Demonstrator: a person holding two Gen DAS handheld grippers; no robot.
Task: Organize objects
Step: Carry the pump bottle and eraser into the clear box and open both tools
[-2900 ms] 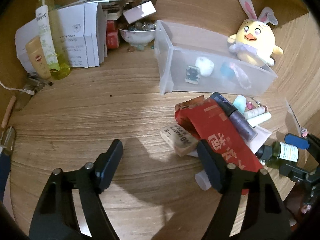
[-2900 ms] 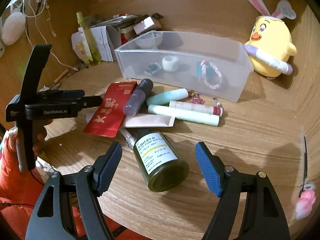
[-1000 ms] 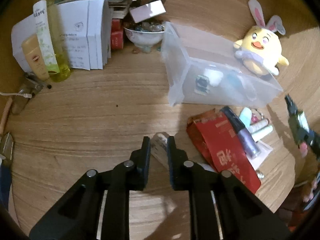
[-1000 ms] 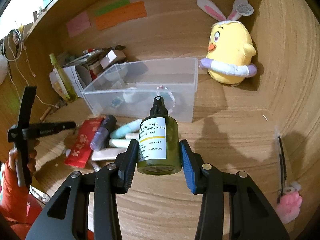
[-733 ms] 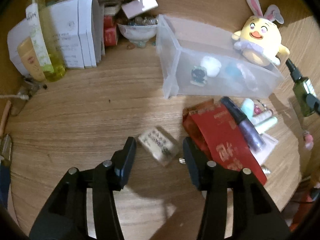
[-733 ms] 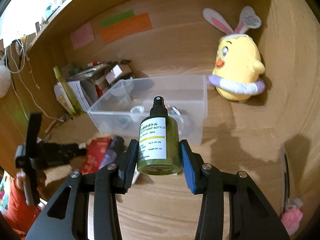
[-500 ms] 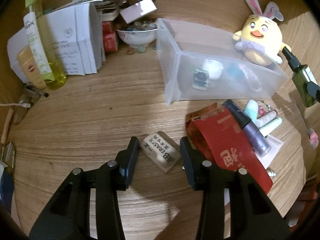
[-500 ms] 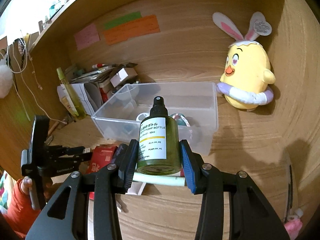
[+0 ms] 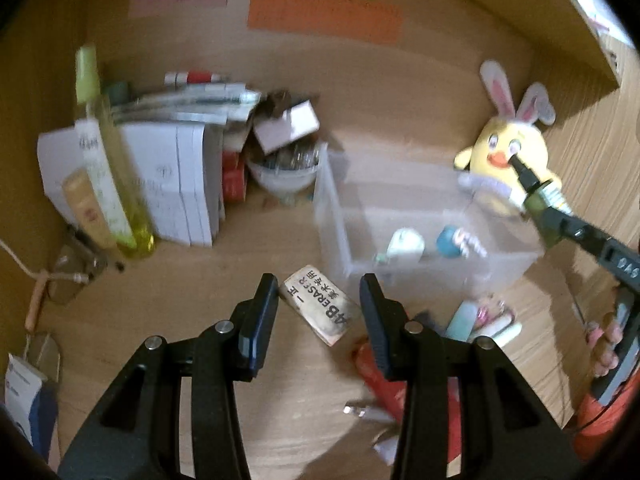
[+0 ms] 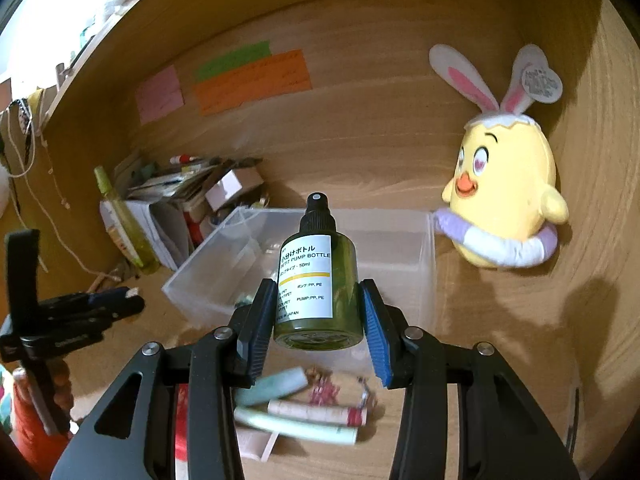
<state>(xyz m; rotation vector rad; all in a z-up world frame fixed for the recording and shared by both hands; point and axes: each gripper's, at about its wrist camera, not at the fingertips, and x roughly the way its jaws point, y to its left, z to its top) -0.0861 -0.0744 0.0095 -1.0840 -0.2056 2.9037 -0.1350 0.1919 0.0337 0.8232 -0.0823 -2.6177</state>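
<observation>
right wrist view: my right gripper [image 10: 316, 320] points a little downward over the wooden desk [image 10: 500, 340], its blue-faced pads pressed on both sides of a small round green bottle [image 10: 318, 280]. the bottle stands upright between them, smooth dark-green plastic with a white paper label and a black pump cap, in front of the clear plastic box [image 10: 424, 264]. the box is a thin-walled, open-topped rectangle; small bits lie inside it, too blurred to tell. just beside its near wall lie a few smooth pale tubes [image 10: 296, 428]. a soft yellow chick toy [image 10: 504, 208] with bunny ears sits against the back wall, right of the box. in the left wrist view my left gripper [image 9: 318, 320] tilts down steeply, its dark flat pads partly apart with a flat rectangular eraser [image 9: 320, 304] between them; the eraser has a printed paper sleeve and a scuffed end, and whether the pads touch it i cannot tell. the eraser sits just left of the box's near corner in the picture.
</observation>
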